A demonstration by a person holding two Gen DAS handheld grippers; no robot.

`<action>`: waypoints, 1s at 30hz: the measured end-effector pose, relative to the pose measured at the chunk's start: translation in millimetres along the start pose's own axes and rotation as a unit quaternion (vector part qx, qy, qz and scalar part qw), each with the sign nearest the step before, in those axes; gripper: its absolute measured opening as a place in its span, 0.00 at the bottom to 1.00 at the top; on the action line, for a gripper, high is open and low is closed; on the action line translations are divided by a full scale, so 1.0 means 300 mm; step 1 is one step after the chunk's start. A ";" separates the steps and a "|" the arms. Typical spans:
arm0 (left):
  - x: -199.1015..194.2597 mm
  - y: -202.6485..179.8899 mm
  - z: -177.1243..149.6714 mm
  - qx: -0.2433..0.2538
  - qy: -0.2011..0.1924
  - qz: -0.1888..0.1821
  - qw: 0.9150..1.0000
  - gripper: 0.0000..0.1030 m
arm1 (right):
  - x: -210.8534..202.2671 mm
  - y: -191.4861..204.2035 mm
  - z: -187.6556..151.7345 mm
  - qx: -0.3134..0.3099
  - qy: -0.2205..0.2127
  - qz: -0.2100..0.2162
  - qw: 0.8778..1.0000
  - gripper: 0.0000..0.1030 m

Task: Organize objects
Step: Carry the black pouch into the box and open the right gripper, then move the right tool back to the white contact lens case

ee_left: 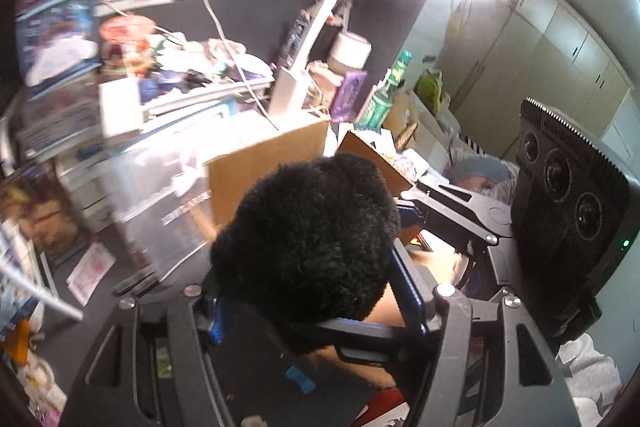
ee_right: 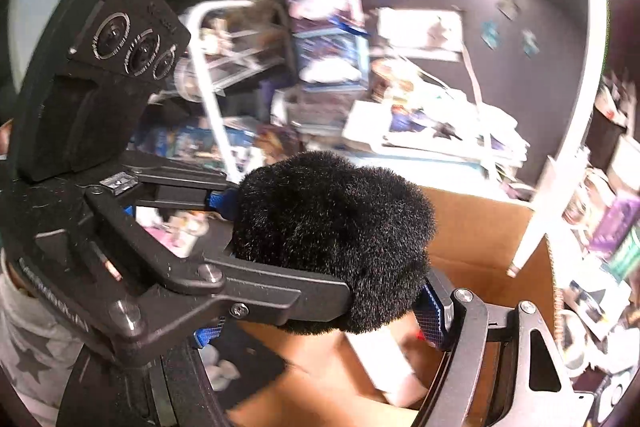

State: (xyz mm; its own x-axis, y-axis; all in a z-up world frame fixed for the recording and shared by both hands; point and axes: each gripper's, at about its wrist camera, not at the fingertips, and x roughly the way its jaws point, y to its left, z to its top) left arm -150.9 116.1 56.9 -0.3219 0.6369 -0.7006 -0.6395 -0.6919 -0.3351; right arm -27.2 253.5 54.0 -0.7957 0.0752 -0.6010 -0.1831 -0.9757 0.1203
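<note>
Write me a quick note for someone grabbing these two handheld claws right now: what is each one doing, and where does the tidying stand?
Left gripper: closed on the black fuzzy thing, one finger on each side.
Right gripper: gripping the same fuzzy thing from its own side, so both hold it together.
Position: it hangs above the open cardboard box, next to a cluttered desk.
Done: fuzzy thing picked up.
Left: set it down, probably in the box, then sort the desk clutter.
</note>
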 end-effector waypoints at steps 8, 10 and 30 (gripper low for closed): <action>0.149 -0.013 0.064 -0.005 0.044 -0.001 0.999 0.61 | 0.031 -0.136 -0.010 0.023 0.053 -0.023 0.998 0.73; 0.158 -0.021 0.066 -0.004 0.049 -0.002 0.999 0.62 | 0.036 -0.142 -0.007 0.021 0.060 -0.025 0.998 0.79; -0.234 0.003 -0.088 0.014 -0.076 0.068 0.995 0.76 | -0.082 0.101 -0.013 -0.061 -0.017 0.021 0.998 0.82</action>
State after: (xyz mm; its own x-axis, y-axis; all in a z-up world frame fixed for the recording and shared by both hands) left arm -110.5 61.8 89.1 -0.5074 0.5834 -0.6342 -0.6010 -0.7670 -0.2248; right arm -11.0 221.2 69.3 -0.8204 0.0385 -0.5705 -0.0786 -0.9958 0.0459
